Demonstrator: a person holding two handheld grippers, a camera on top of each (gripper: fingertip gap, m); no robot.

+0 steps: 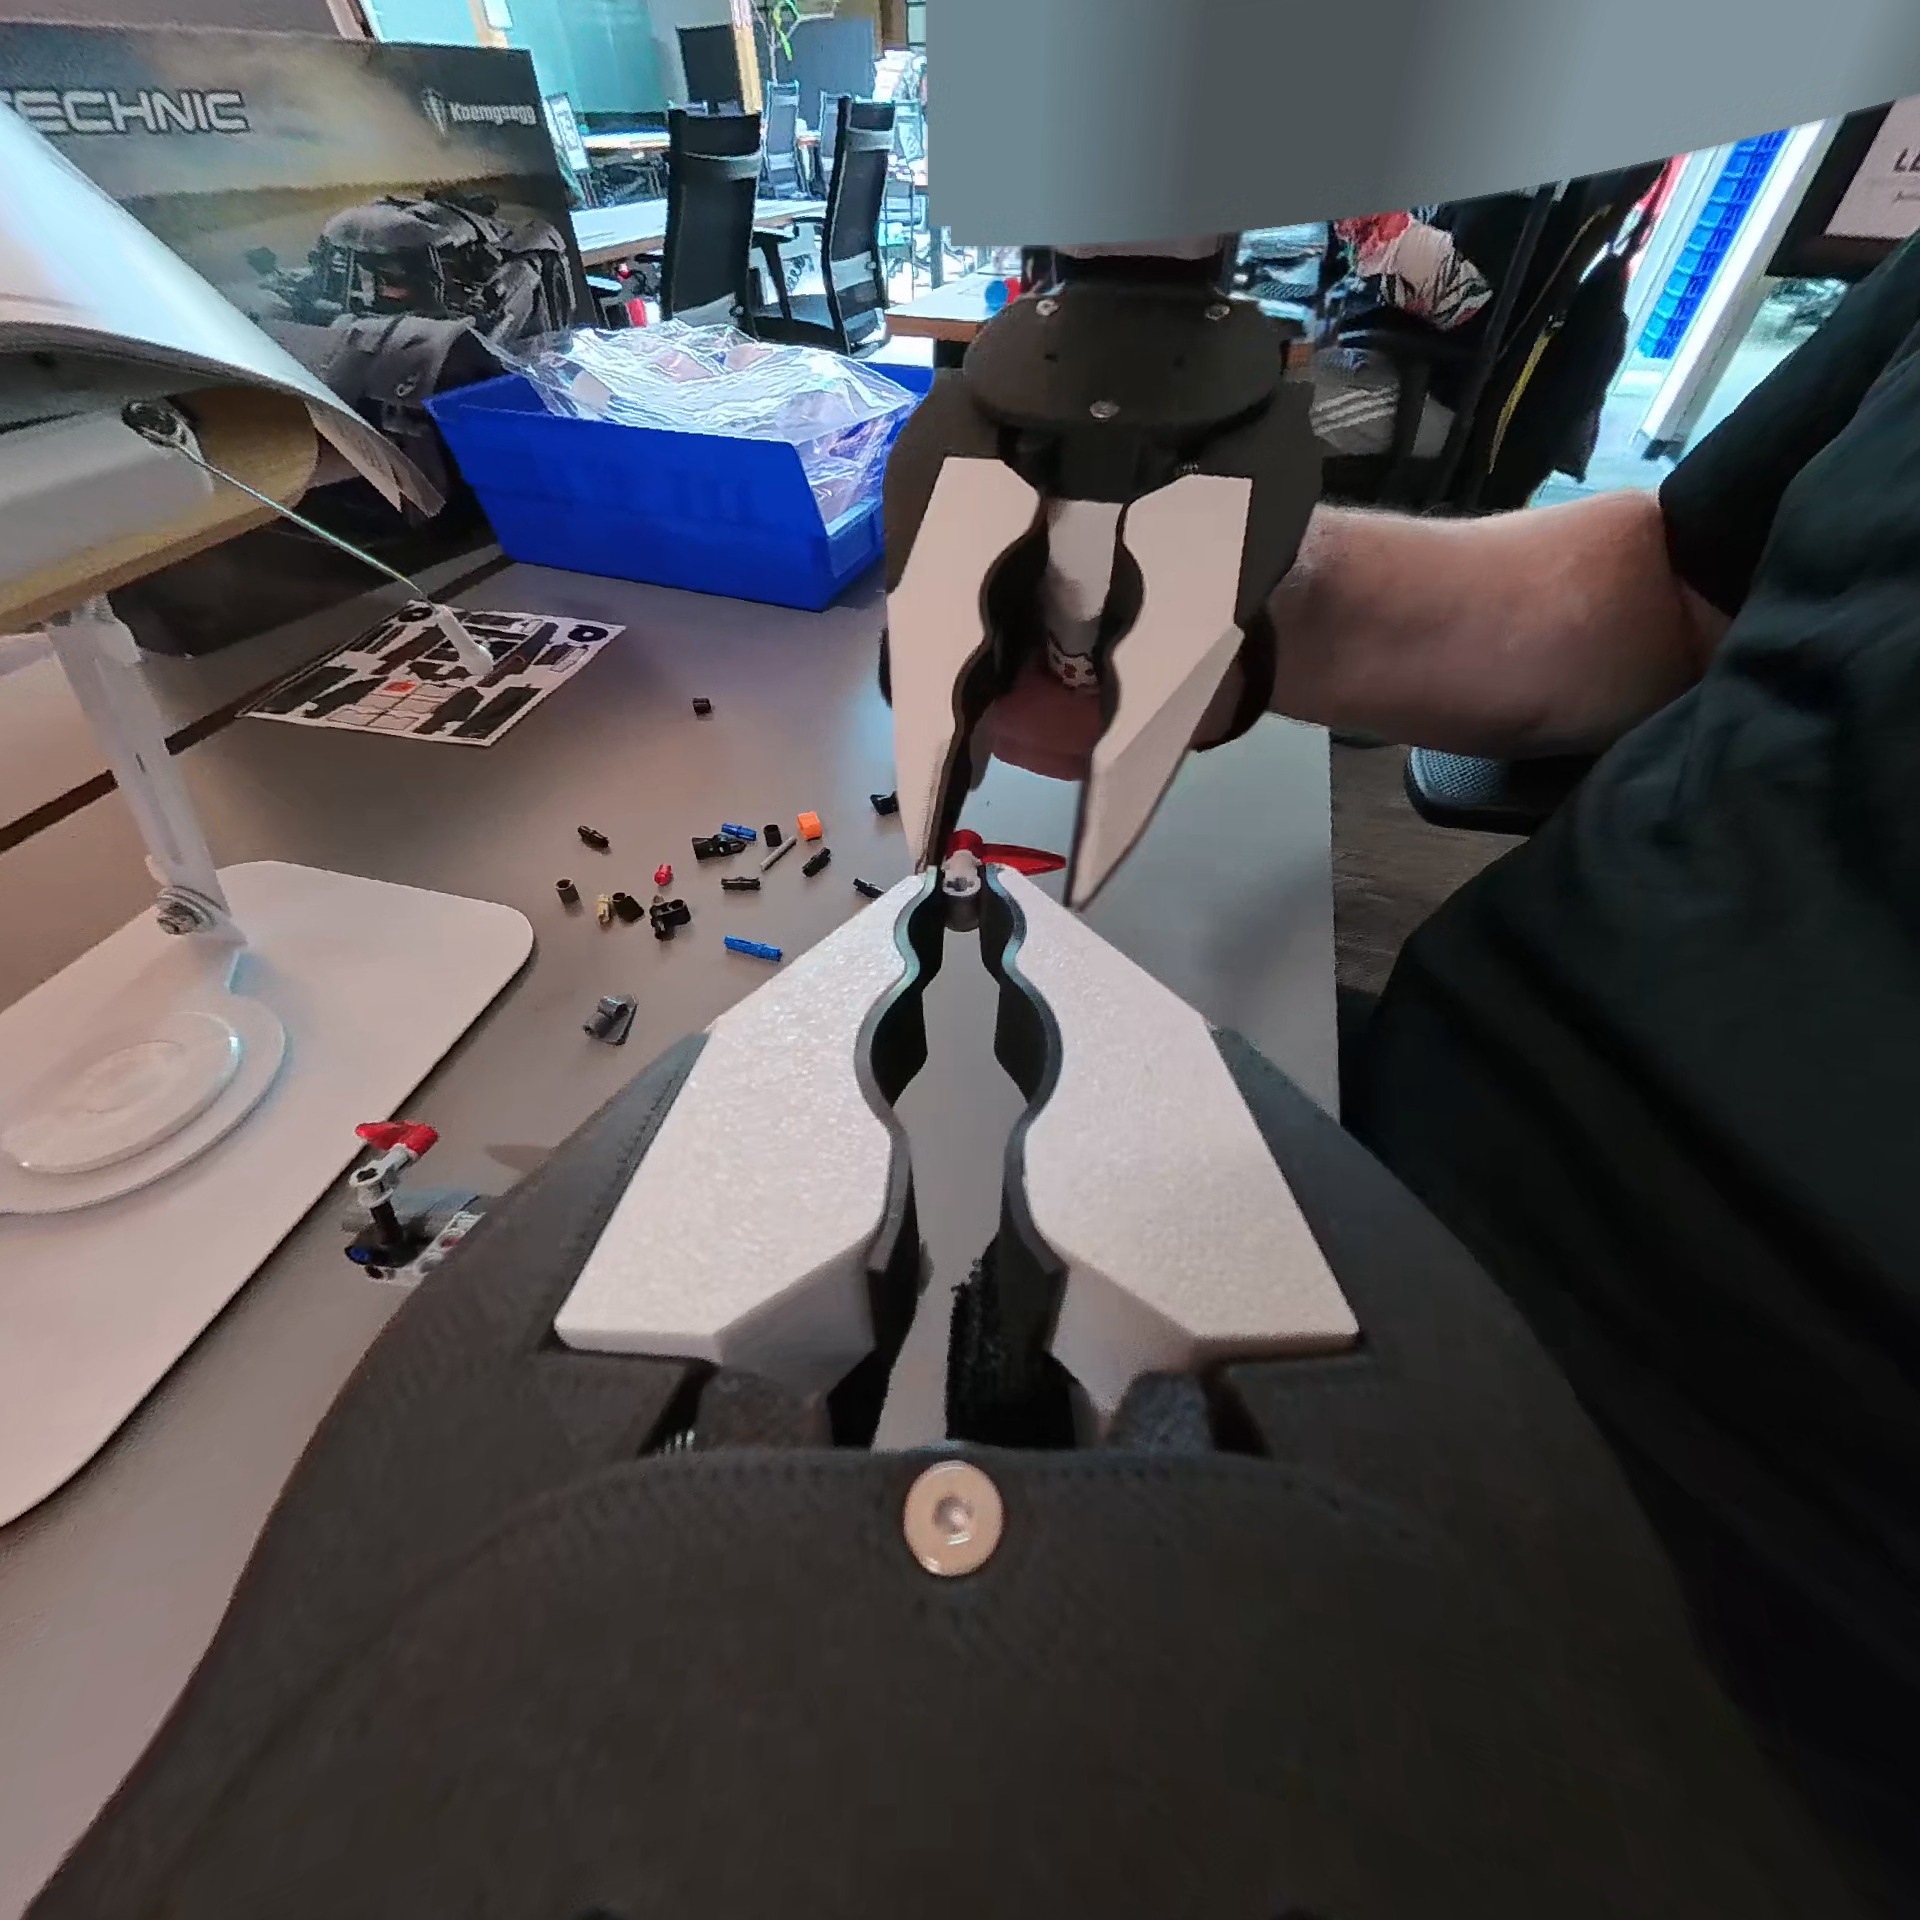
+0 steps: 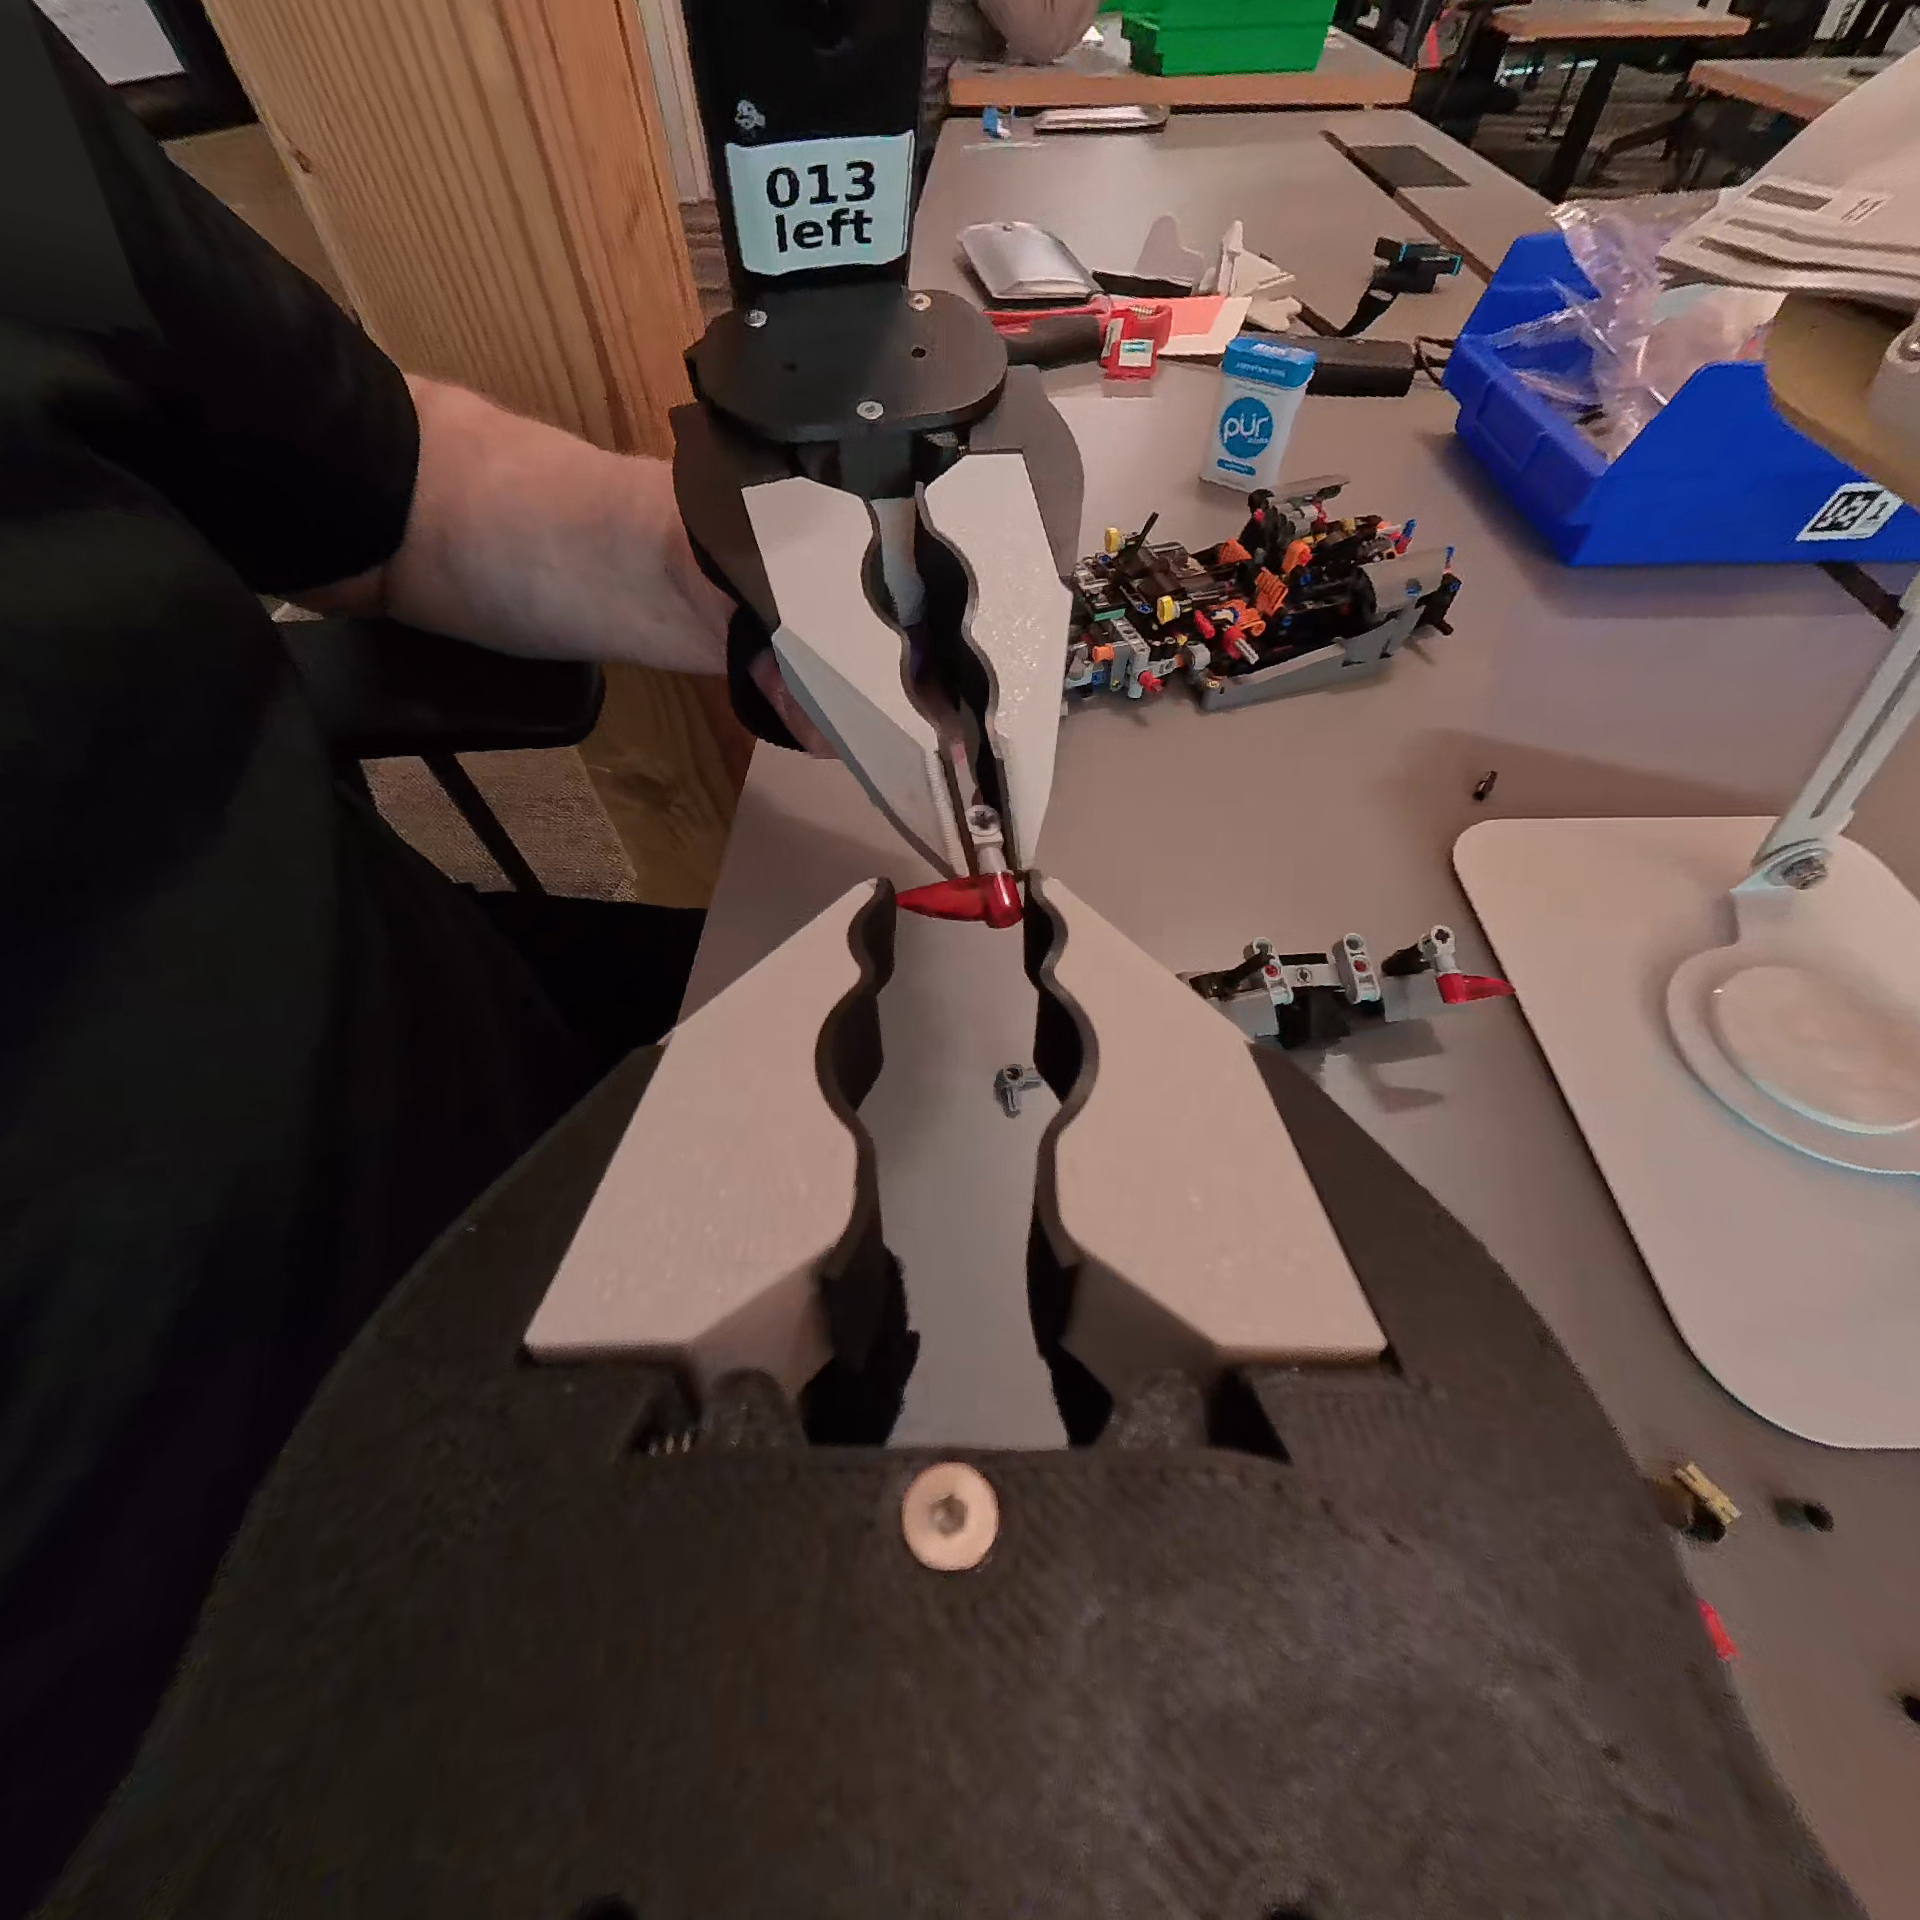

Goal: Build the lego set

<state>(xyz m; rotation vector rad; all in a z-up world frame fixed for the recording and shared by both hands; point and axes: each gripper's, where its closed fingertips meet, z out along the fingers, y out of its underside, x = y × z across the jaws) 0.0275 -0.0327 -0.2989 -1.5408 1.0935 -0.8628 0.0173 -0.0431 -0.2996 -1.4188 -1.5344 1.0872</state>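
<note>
My left gripper [image 1: 961, 883] is shut on a small grey connector [image 1: 961, 902] at its fingertips. It comes from above in the right wrist view [image 2: 987, 857], with the connector [image 2: 984, 826] in its tips. My right gripper [image 2: 961, 894] is closed around a red pointed piece [image 2: 956, 900] that spans the gap between its fingertips. The red piece [image 1: 1003, 857] sits against the end of the connector. In the left wrist view the right gripper [image 1: 1003, 878] reaches down from the top. Both are held above the grey table [image 2: 1299, 790], near its edge.
A small grey sub-assembly [image 2: 1340, 977] with a red tip lies on the table; it also shows in the left wrist view [image 1: 390, 1195]. A partly built car chassis [image 2: 1247, 613], a blue bin [image 1: 665, 488], loose pieces [image 1: 707, 883], a sticker sheet [image 1: 436, 675] and a white stand base [image 2: 1714, 1039] surround it. The grippers are tip to tip, or close to it.
</note>
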